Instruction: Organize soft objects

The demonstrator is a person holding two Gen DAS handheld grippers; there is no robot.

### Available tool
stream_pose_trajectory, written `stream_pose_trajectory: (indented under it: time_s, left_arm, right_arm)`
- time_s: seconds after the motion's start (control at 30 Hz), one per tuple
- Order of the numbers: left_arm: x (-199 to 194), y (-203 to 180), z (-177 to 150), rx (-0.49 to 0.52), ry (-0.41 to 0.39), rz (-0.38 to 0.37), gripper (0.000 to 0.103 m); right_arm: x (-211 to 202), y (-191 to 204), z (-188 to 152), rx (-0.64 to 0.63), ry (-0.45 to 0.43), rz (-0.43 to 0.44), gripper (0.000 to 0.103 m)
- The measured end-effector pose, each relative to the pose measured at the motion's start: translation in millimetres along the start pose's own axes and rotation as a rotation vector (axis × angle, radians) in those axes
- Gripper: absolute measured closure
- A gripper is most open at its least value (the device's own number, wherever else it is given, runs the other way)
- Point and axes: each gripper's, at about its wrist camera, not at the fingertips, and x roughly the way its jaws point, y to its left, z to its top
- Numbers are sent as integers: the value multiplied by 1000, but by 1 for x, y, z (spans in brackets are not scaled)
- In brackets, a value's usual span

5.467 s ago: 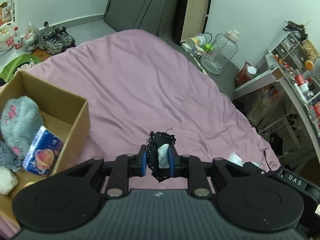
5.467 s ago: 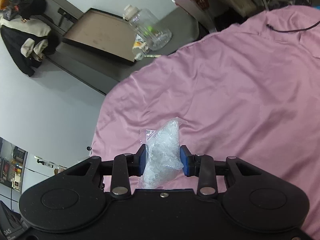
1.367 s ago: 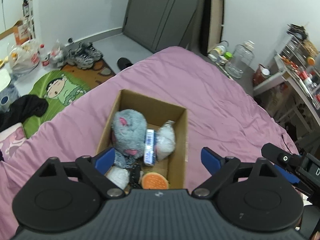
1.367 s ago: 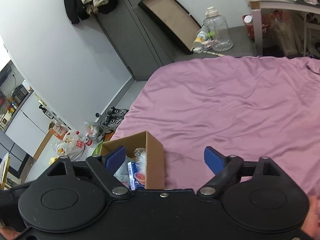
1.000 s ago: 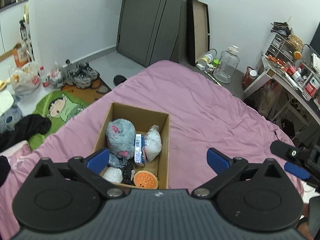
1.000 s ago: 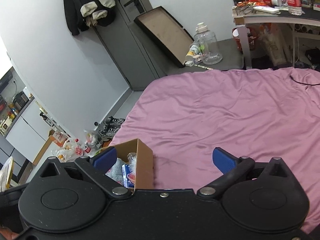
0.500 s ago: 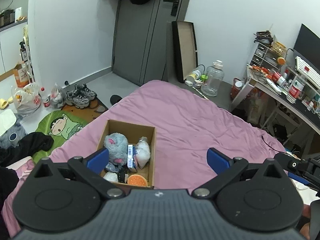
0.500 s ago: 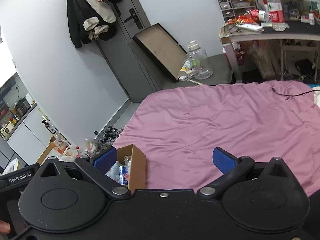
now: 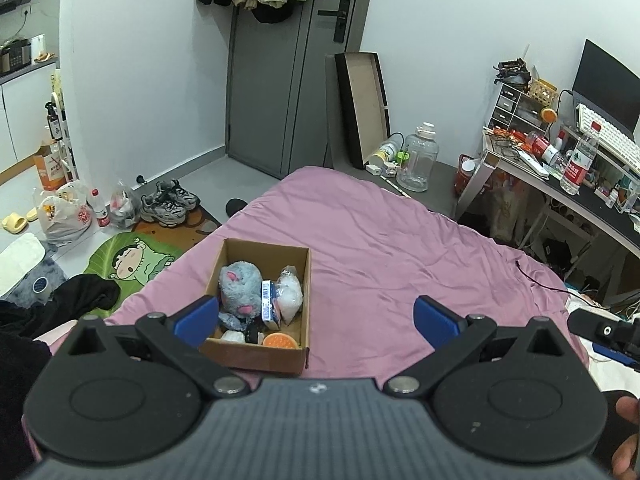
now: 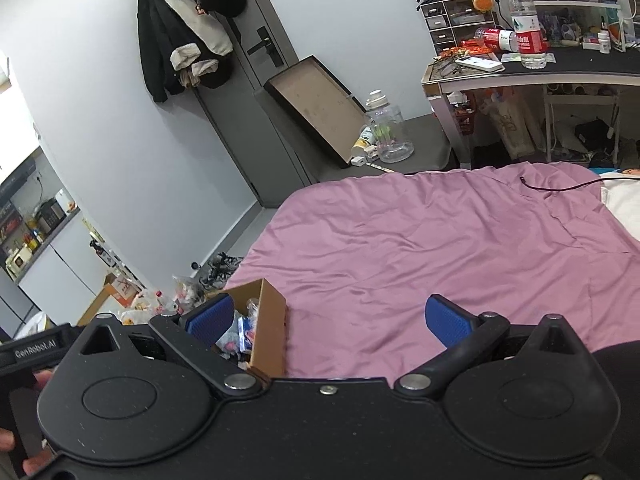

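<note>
Left gripper (image 9: 316, 316) is raised well above the pink-purple bedsheet (image 9: 392, 248), blue-padded fingers (image 9: 434, 316) spread wide, nothing between them. Right gripper (image 10: 326, 322) is the same: fingers spread, empty, held high over the sheet.

The open brown cardboard box (image 9: 298, 354) sits on the sheet below and just ahead of the left gripper, overlapping its left finger in that view. In the right wrist view the box (image 10: 270, 336) shows behind that gripper's left finger, mostly hidden by it.

Inside the box:
- fluffy grey plush toy with pink patches (image 9: 240, 286) on the side towards the left finger
- blue-and-white soft packet with a barcode (image 9: 267, 305) standing on edge beside it
- clear plastic bag of white filling (image 9: 291, 294) against the wall on the right-finger side
- round orange sponge-like pad (image 9: 280, 340) at the near end
- small white fluffy ball (image 9: 233, 336) and a small black item (image 9: 253, 334) beside the pad; can't tell what the black one is

Sheet ahead of both grippers carries only a thin dark cable (image 9: 540, 280), far off on the right-finger side.
</note>
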Motion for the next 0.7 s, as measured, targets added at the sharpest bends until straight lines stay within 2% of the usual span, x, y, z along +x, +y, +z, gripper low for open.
stream_pose_trajectory:
  time_s: [0.2, 0.7]
  left_arm:
    - [-16, -7, -9, 42, -7, 4, 0]
    - [-26, -5, -29, 49, -4, 34, 0]
  right_arm:
    - [-12, 4, -8, -41, 12, 8, 0]
    - [-21, 23, -26, -150, 46, 2, 0]
